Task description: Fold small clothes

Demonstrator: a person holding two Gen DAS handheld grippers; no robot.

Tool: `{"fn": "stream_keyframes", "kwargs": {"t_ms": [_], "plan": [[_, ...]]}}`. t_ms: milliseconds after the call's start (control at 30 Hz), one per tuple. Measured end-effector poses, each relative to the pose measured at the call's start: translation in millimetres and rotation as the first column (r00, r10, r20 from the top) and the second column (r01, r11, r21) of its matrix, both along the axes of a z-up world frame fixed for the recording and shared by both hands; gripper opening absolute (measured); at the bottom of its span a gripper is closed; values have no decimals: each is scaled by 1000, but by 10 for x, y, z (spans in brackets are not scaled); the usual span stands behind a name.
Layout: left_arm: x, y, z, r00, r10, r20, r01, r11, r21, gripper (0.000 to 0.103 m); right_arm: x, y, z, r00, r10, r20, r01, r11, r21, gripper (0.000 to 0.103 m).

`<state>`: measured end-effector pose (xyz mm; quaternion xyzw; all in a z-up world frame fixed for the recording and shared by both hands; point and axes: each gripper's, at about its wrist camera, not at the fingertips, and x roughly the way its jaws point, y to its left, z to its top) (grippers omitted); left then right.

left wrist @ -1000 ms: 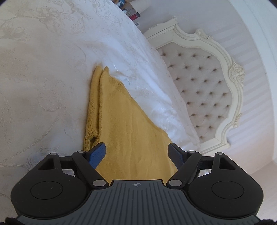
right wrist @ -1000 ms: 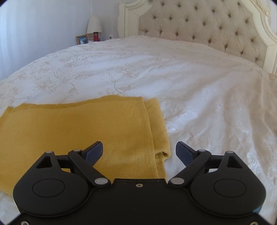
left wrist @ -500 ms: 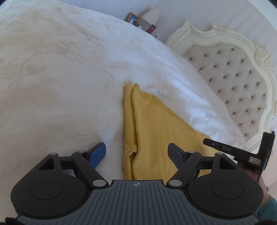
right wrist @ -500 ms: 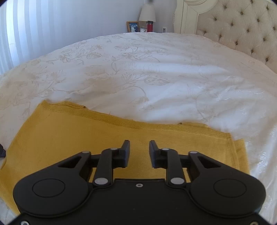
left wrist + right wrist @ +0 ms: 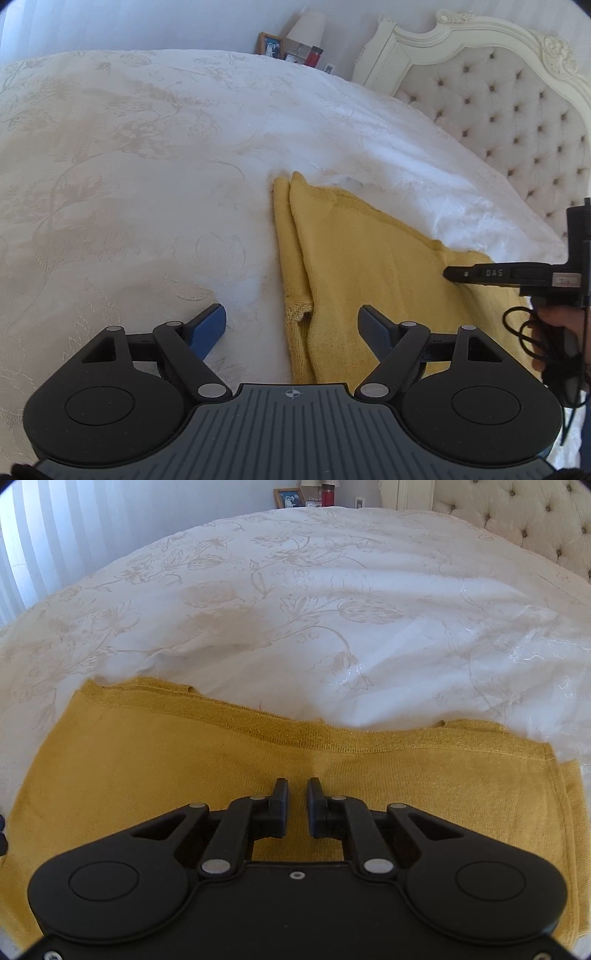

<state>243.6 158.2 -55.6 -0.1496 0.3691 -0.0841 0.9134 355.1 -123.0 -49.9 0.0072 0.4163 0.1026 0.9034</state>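
A mustard-yellow knit garment (image 5: pixel 354 258) lies folded flat on the white bed, with a doubled edge on its left side. My left gripper (image 5: pixel 293 325) is open and empty, its fingers straddling that doubled edge near the garment's near corner. My right gripper (image 5: pixel 297 794) is nearly shut, a narrow gap between its fingers, and hovers low over the middle of the garment (image 5: pixel 258 768); nothing shows between its fingers. It also shows in the left wrist view (image 5: pixel 480 275), over the garment's right part.
A white floral bedspread (image 5: pixel 295 609) covers the bed. A tufted cream headboard (image 5: pixel 517 122) stands at the right. A nightstand with a lamp (image 5: pixel 308 26), a photo frame (image 5: pixel 271 44) and a red jar (image 5: pixel 327 489) is beyond the far edge.
My right gripper closed from wide open to nearly shut and moved left over the garment's middle. My left gripper swung left, so the garment's doubled edge now sits between its fingers.
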Motion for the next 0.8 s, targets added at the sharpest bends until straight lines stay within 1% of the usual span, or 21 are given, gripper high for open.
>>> {"fn": "stream_keyframes", "kwargs": {"t_ms": [100, 233, 333, 467, 633, 700, 800], "plan": [[10, -57, -26, 1000, -8, -5, 8, 999, 36, 78, -229, -32, 75, 1000, 8, 11, -8, 1000, -1, 17], [-12, -108, -25, 1000, -15, -6, 15, 997, 70, 78, -528, -44, -14, 999, 21, -36, -21, 1000, -8, 18], [-8, -150, -38, 1000, -21, -6, 21, 995, 98, 78, -671, -43, -57, 1000, 20, -21, -20, 1000, -8, 18], [-6, -189, -64, 1000, -18, -9, 19, 992, 124, 78, -656, -21, -63, 1000, 14, -24, -14, 1000, -10, 23], [-14, -252, -71, 1000, -27, -2, 27, 985, 173, 79, -664, 22, -76, 1000, -2, -17, 2, 1000, -15, 25], [-20, -262, -73, 1000, -20, 4, 19, 984, 175, 79, -669, -4, -90, 1000, -10, -15, 10, 1000, 10, 27], [-27, -278, -67, 1000, -10, 5, 9, 984, 181, 79, -642, -102, -100, 1000, 1, -26, 1, 996, 92, 39]]}}
